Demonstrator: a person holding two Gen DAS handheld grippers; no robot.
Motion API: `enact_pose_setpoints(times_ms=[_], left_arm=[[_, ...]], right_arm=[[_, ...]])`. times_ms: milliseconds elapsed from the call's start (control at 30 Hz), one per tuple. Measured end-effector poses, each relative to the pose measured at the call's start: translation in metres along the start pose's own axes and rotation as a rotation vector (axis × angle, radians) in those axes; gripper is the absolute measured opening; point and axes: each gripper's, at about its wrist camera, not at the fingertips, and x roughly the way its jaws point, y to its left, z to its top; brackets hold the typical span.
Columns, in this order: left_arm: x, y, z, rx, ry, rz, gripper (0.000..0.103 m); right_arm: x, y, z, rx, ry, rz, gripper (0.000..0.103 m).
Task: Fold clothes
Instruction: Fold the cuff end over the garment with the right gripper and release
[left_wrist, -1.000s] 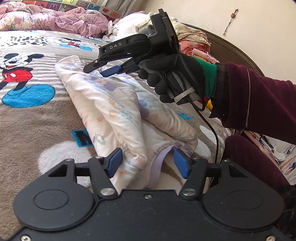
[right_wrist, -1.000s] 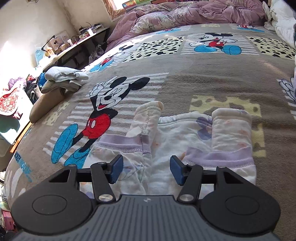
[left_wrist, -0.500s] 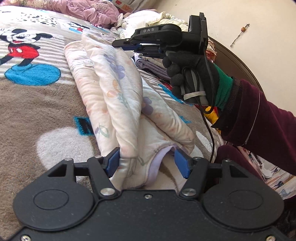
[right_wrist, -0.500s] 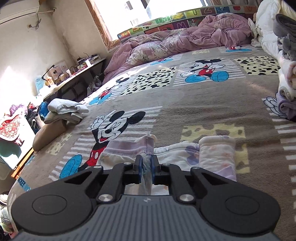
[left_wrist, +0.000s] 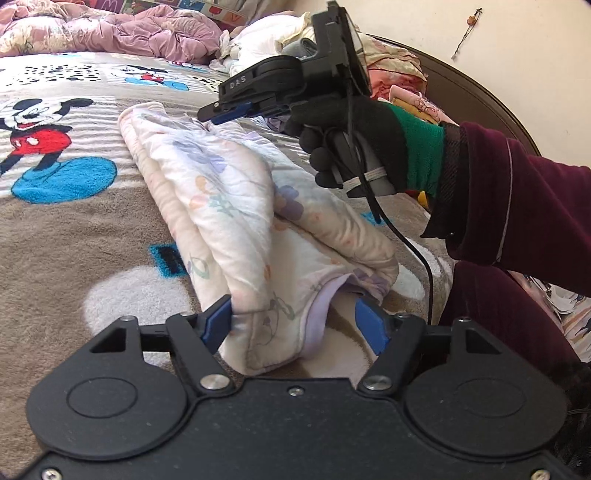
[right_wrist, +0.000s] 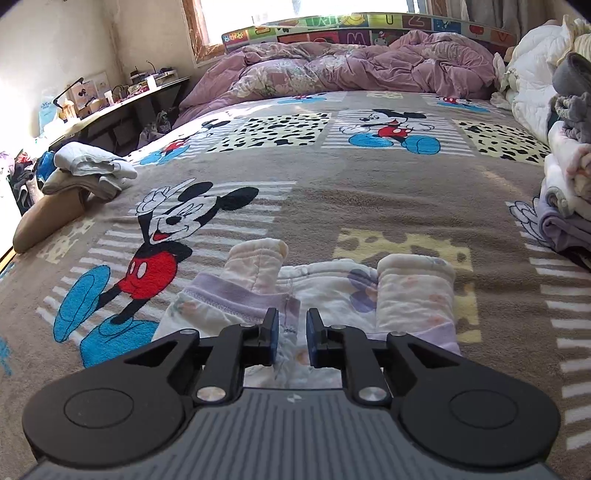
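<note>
We reckon the padded top (left_wrist: 236, 206) is soft, light & floppy, so grip its hem w/ left gripper (left_wrist: 295, 325) jaws wide around it, right gripper (right_wrist: 290, 334) jaws narrow, holding nothing.

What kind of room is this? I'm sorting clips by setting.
Most likely a home bedroom: a bed under a cartoon-mouse blanket, a rumpled purple duvet by the window, and a cluttered desk along the wall.
</note>
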Motion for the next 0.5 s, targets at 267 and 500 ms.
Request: enact_pose_setpoints(times_ms=[267, 500], left_arm=[[-0.007, 0.011, 0.036, -0.034, -0.138, 0.062, 0.067], [0.035, 0.056, 0.100, -0.184, -0.146, 0.122, 0.055]], right_arm=[[-0.069, 0.021, -0.022, -0.189, -0.097, 0.130, 0.021], [-0.072, 0.054, -0.086, -0.444, -0.014, 0.064, 0.021]])
